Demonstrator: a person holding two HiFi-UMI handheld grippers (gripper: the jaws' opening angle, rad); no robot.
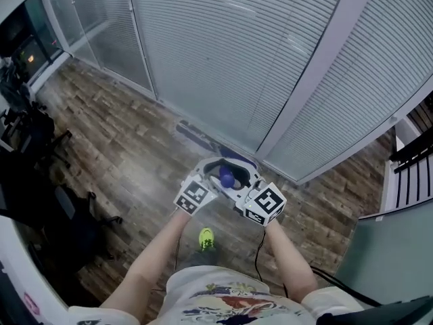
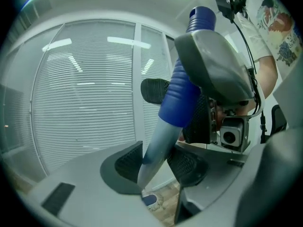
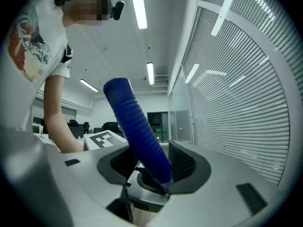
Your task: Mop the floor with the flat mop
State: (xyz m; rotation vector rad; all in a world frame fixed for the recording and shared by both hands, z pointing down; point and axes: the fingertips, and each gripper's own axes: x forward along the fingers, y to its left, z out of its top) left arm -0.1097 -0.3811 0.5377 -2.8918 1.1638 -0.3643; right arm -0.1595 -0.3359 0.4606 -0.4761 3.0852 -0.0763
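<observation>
Grip: left tongs (image 2: 154, 167) clamp flat mop (image 2: 158, 141) shaft; right tongs (image 3: 151, 167) clamp its blue sleeve (image 3: 137, 126).
Mop head (image 1: 196, 135): on floor (image 1: 115, 141) beyond tongs, beside blinds (image 1: 223, 53).
Risk: overreach knocks head into blinds; loose clamp lets shaft twist.

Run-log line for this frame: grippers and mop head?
left gripper: shut on flat mop, grey shaft | right gripper: shut on blue grip | mop head: on wood floor by blinds
</observation>
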